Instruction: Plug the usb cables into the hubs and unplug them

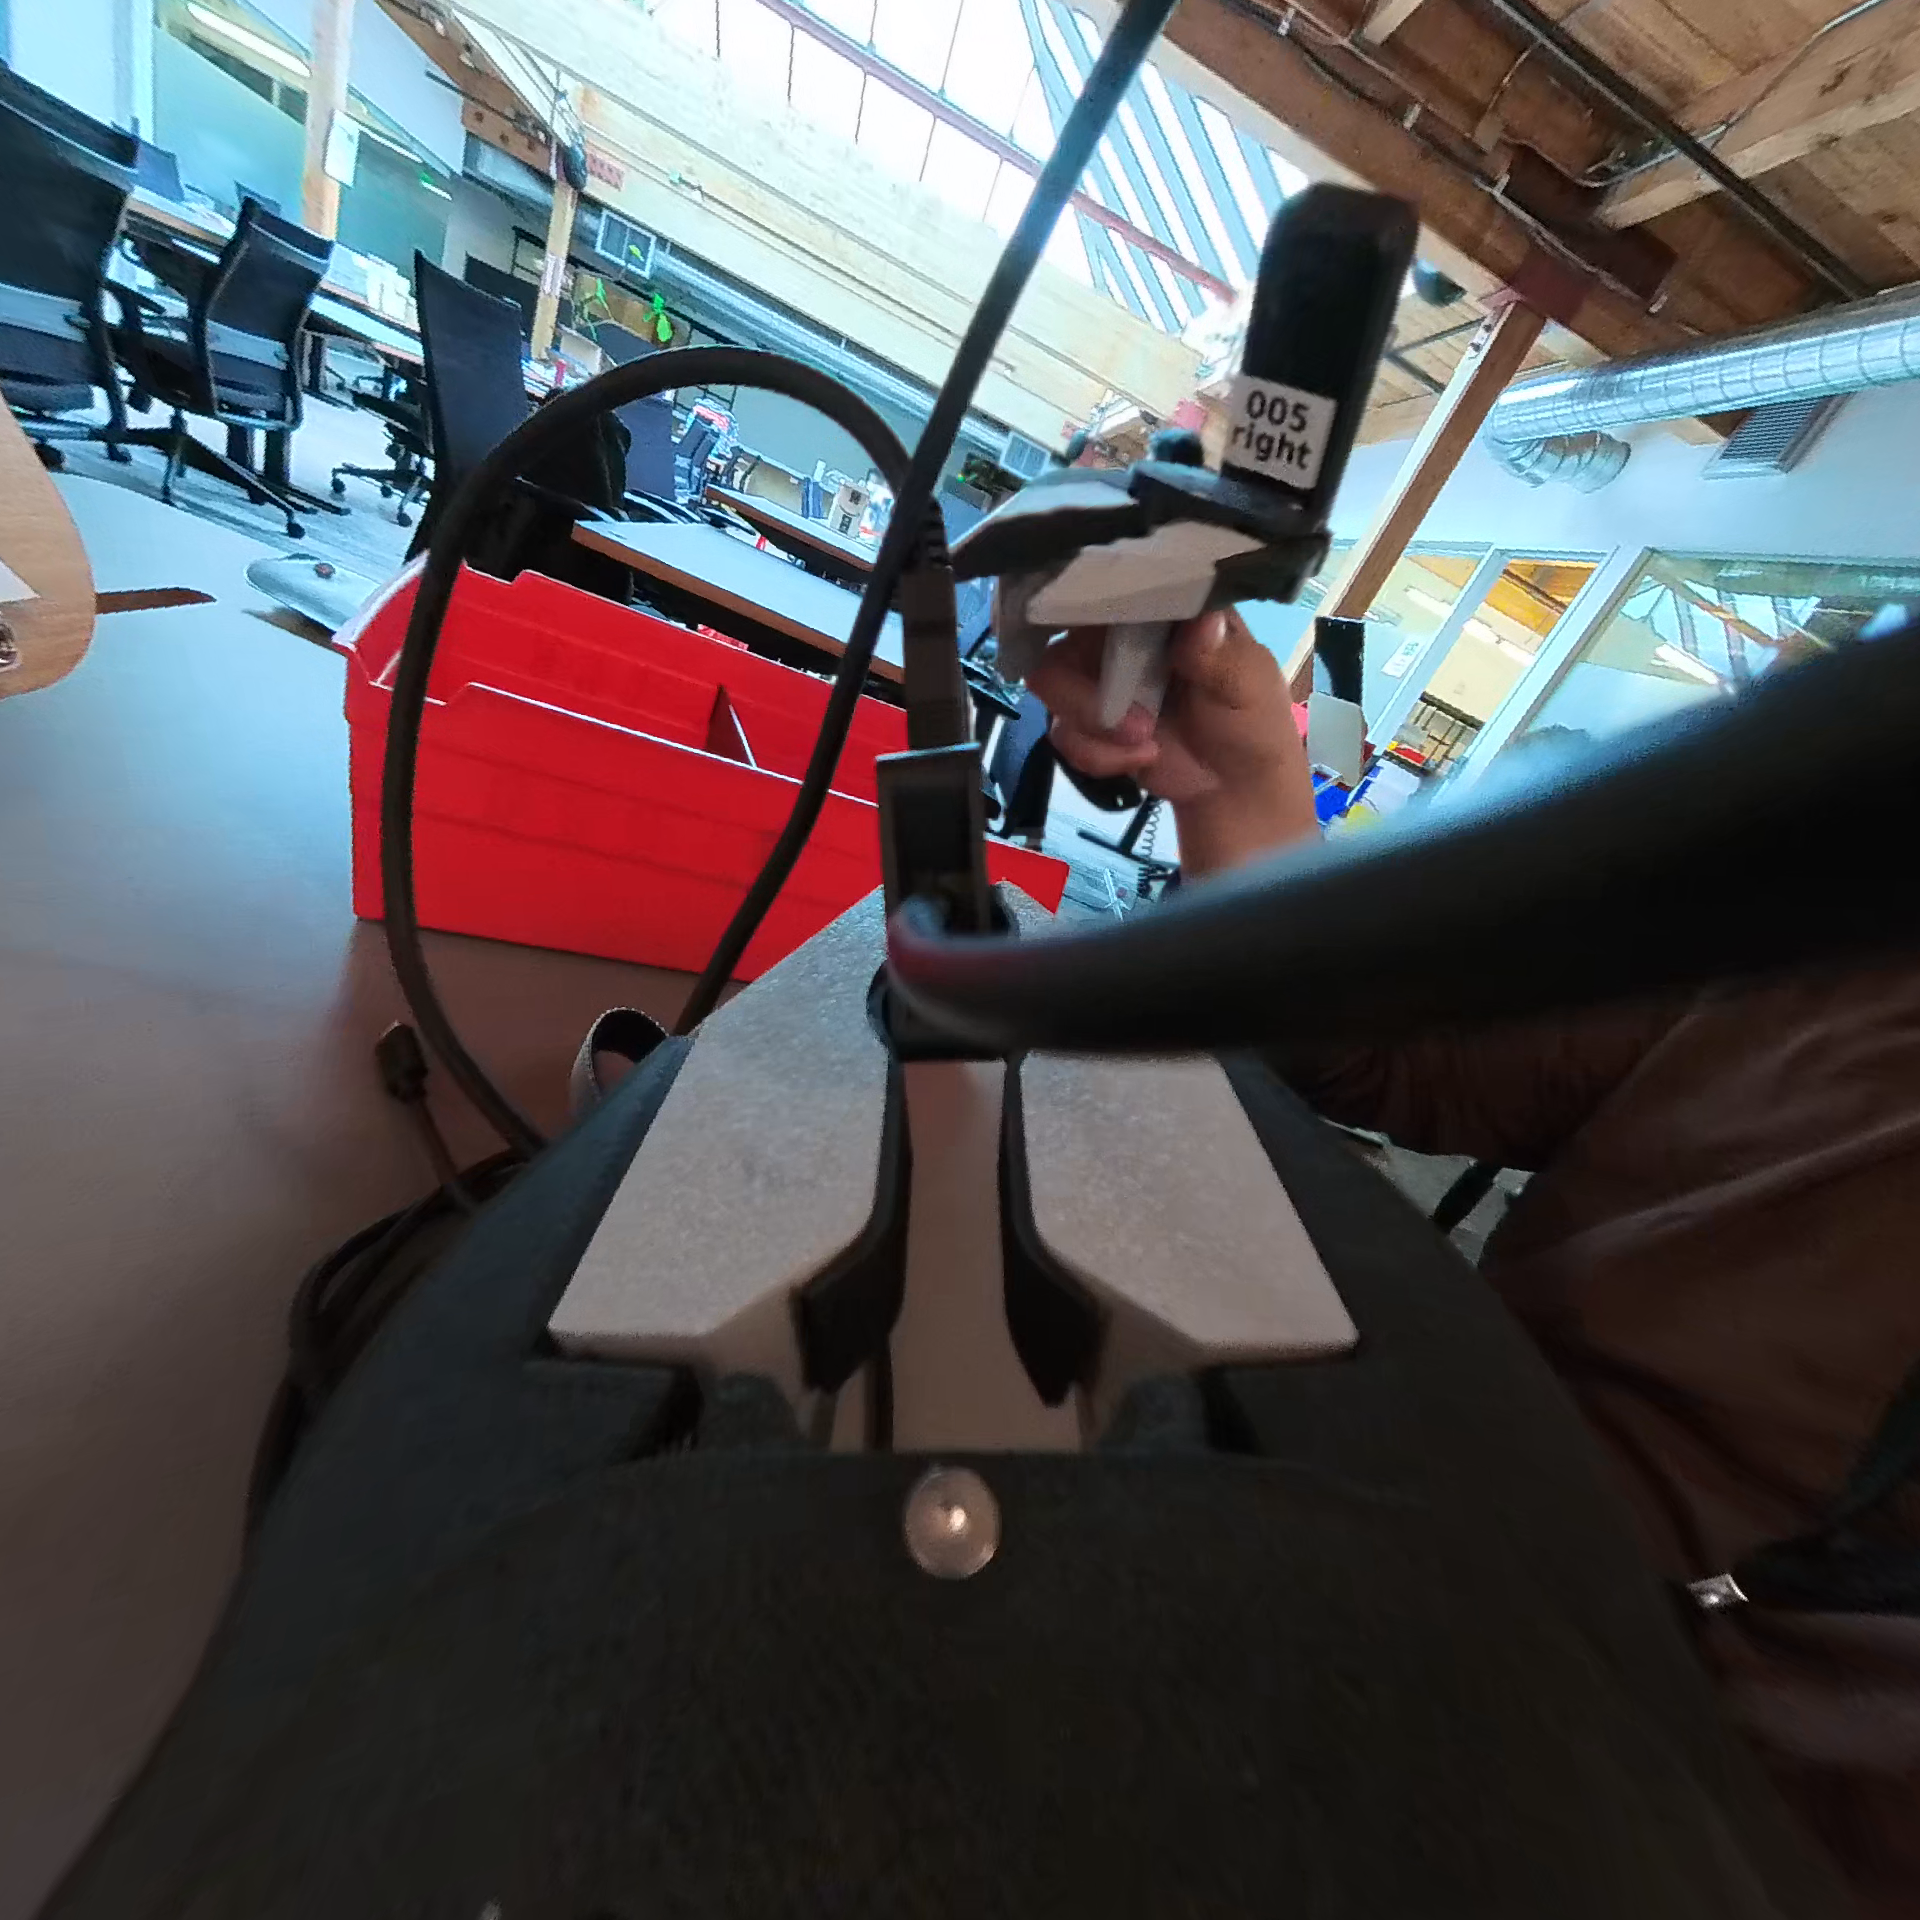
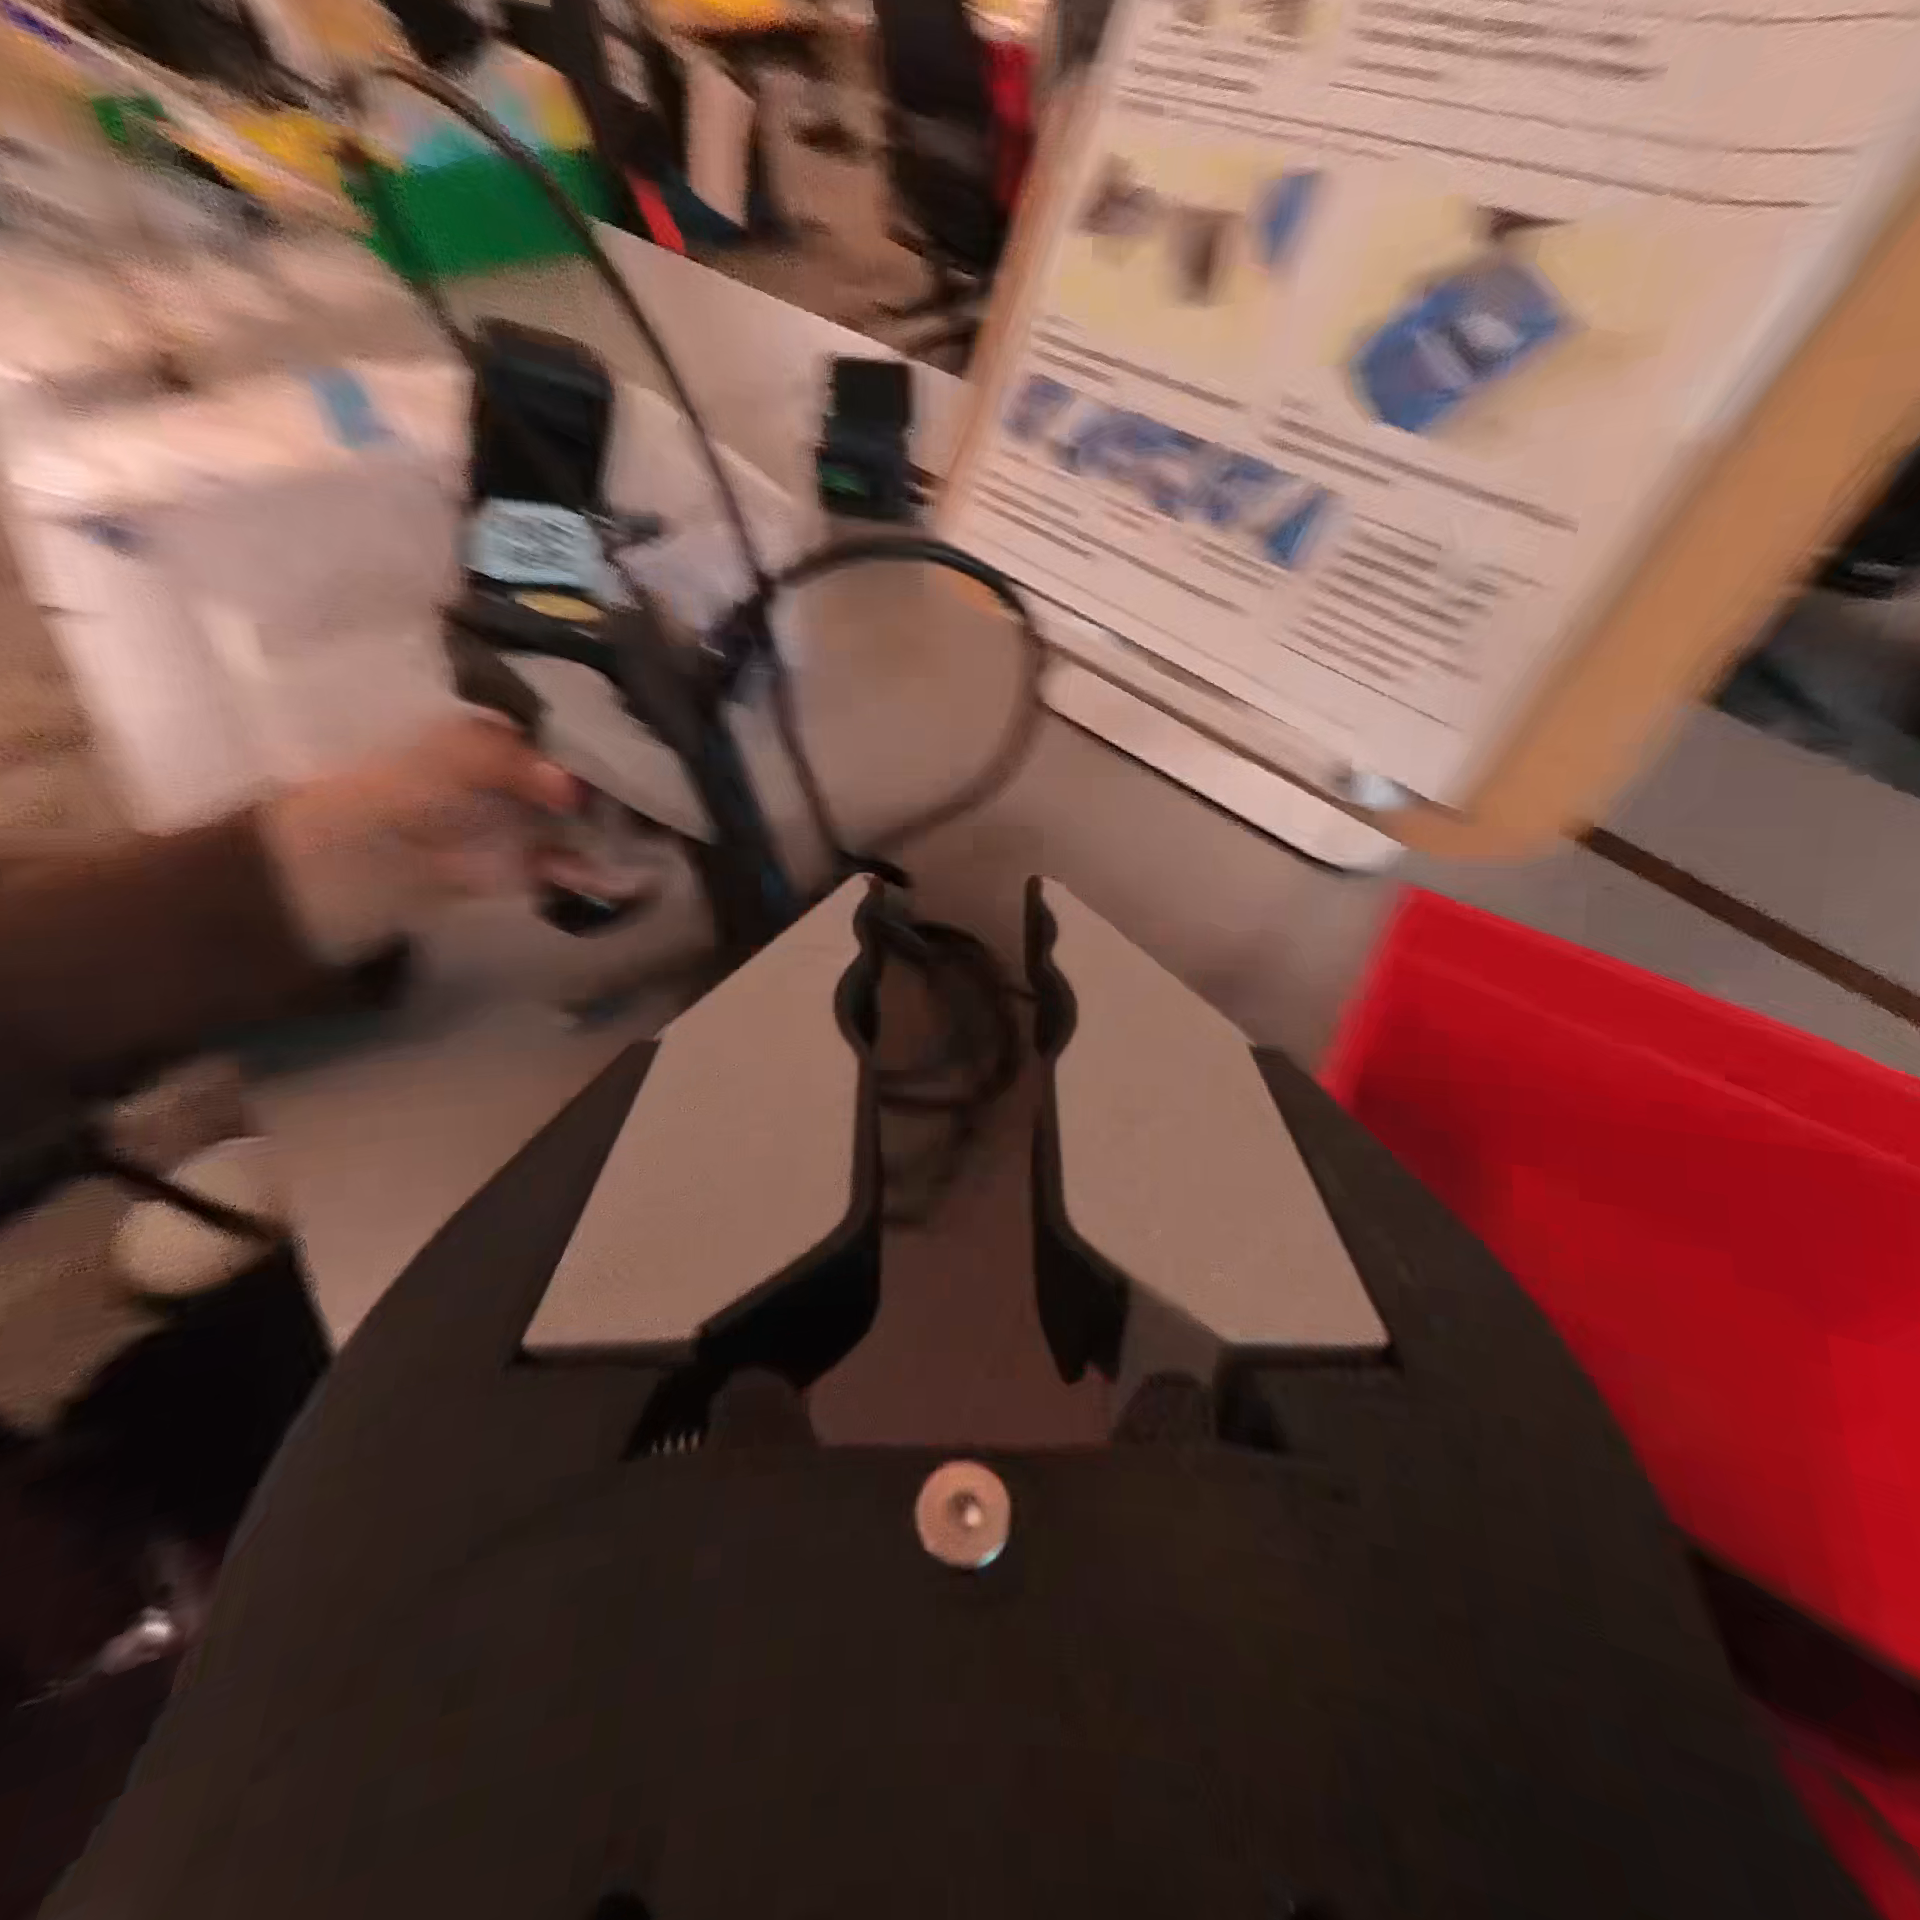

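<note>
In the left wrist view my left gripper [image 1: 951, 977] is shut on a small black hub [image 1: 928, 821] and holds it upright above the table. A black USB plug [image 1: 935, 665] sits in the hub's top end, and its cable [image 1: 416, 727] loops left and down to the table. My right gripper [image 1: 971, 556], held by a hand, hovers with its tips right beside the cable just above the plug. The right wrist view is motion-blurred. There my right gripper [image 2: 951, 904] has its jaws apart with nothing between them; a cable loop [image 2: 1023, 665] lies beyond.
A red plastic bin [image 1: 582, 769] stands on the table behind the hub and at the right in the right wrist view [image 2: 1610, 1195]. A wooden board with a printed sheet [image 2: 1351, 364] leans nearby. A loose black connector [image 1: 400, 1060] lies on the table [image 1: 177, 935]. Another dark cable [image 1: 1403, 914] crosses close to the camera.
</note>
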Available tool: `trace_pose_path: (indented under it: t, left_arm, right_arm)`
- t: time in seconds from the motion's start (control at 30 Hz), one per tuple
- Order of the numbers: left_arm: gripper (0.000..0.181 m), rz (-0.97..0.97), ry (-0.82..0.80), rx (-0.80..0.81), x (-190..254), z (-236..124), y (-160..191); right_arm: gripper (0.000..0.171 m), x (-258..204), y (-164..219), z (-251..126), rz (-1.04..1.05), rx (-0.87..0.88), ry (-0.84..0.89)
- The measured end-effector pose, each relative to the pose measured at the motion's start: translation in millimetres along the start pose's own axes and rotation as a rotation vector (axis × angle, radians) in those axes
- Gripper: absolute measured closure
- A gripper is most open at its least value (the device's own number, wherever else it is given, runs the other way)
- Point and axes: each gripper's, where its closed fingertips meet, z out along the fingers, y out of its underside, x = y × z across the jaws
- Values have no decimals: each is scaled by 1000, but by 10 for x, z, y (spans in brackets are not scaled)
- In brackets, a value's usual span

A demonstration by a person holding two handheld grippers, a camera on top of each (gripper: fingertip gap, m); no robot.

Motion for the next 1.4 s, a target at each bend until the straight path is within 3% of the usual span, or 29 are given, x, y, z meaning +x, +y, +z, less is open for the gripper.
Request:
trace_pose_path:
  t: [0.17, 0.37, 0.5, 1.23, 1.4]
  left_arm:
    - [169, 11, 15, -6, 26, 11, 14]
    - [172, -20, 32, -14, 34, 42, 52]
    - [172, -53, 28, -31, -2, 97, 127]
    - [172, -64, 21, -62, -18, 184, 243]
    - [171, -83, 1, -46, -60, 176, 210]
  right_arm:
    - [141, -486, -14, 748, 127, 62, -318]
    - [150, -565, -8, 903, 136, 208, -484]
    - [157, -563, 70, 882, 151, 226, -508]
    - [157, -559, 103, 869, 179, 249, -528]
    - [161, -534, 83, 861, 75, 272, -438]
